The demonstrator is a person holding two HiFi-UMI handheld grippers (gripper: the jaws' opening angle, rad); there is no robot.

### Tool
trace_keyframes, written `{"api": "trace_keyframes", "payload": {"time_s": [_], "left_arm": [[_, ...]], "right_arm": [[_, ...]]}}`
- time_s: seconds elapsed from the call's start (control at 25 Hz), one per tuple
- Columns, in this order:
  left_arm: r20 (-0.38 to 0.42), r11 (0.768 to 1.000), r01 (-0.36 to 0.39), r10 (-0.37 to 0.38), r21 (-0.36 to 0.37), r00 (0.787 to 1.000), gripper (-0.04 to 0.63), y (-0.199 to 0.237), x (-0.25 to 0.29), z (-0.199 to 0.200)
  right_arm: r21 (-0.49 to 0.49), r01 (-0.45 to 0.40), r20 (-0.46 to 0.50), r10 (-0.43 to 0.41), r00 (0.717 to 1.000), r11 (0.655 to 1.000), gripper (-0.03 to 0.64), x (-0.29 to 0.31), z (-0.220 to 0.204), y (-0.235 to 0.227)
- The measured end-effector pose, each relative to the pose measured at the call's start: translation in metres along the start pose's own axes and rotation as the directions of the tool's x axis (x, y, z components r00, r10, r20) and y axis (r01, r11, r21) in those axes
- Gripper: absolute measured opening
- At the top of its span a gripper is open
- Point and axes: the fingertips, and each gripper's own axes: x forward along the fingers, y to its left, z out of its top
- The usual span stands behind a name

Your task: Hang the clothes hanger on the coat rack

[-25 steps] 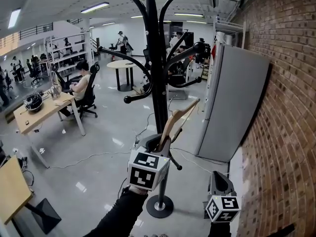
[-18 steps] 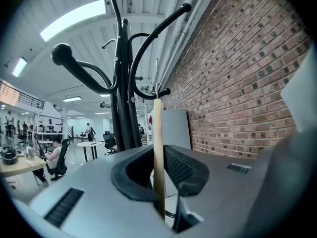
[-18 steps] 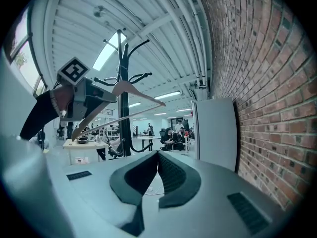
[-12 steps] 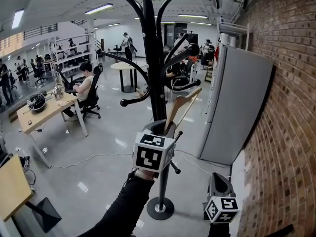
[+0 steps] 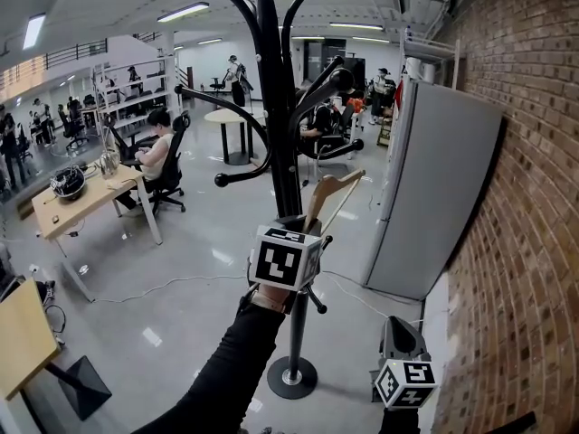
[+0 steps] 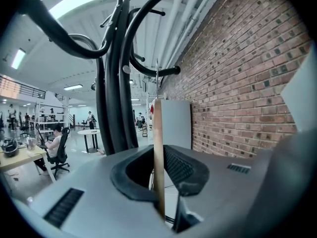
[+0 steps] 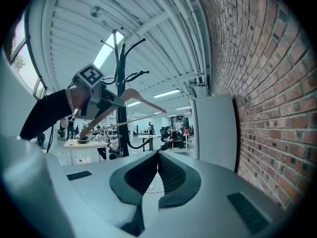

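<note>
The black coat rack [image 5: 277, 152] stands on the glossy floor, its curved arms spreading above and to both sides. My left gripper [image 5: 298, 233] is raised against the pole at mid height and is shut on a wooden clothes hanger [image 5: 324, 188], which angles up and right beside the pole. In the left gripper view the hanger [image 6: 158, 148] shows edge-on between the jaws of the left gripper [image 6: 159, 168], with the rack's pole [image 6: 116, 98] just to its left. My right gripper [image 5: 404, 342] hangs low by the brick wall, shut on nothing. From the right gripper [image 7: 157, 156] view, hanger [image 7: 136, 97] and rack [image 7: 122, 108] are visible at left.
A brick wall [image 5: 529, 242] runs along the right with a tall grey cabinet [image 5: 425, 188] against it. The rack's round base [image 5: 291, 378] sits on the floor below my left arm. A desk [image 5: 77, 208] with a seated person and a round table [image 5: 224, 117] stand further left.
My left gripper has lifted the hanger higher and closer against the rack's pole. The right gripper has stayed low by the wall.
</note>
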Motion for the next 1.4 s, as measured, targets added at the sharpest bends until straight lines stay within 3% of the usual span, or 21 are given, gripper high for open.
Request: {"api": "trace_keyframes", "payload": {"time_s": [0.4, 0.64, 1.12, 1.4], "left_arm": [[-0.032, 0.999, 0.028, -0.029, -0.042, 0.999, 0.058, -0.012, 0.011, -0.005], [-0.017, 1.000, -0.005, 0.006, 0.011, 1.000, 0.058, -0.006, 0.003, -0.010], [0.131, 0.996, -0.029, 0.017, 0.088, 0.991, 0.083, -0.011, -0.022, 0.019], [0.254, 0.994, -0.024, -0.004, 0.107, 0.967, 0.083, -0.009, -0.066, 0.050]], "right_arm": [[0.004, -0.006, -0.001, 0.006, 1.000, 1.000, 0.009, -0.006, 0.000, 0.000], [0.009, -0.012, 0.000, 0.012, 1.000, 1.000, 0.009, -0.008, 0.004, 0.007], [-0.013, -0.049, -0.019, 0.049, 0.999, 0.999, 0.009, 0.001, 0.001, 0.013], [-0.018, -0.059, -0.021, 0.058, 0.998, 0.998, 0.009, 0.005, 0.006, 0.022]]}}
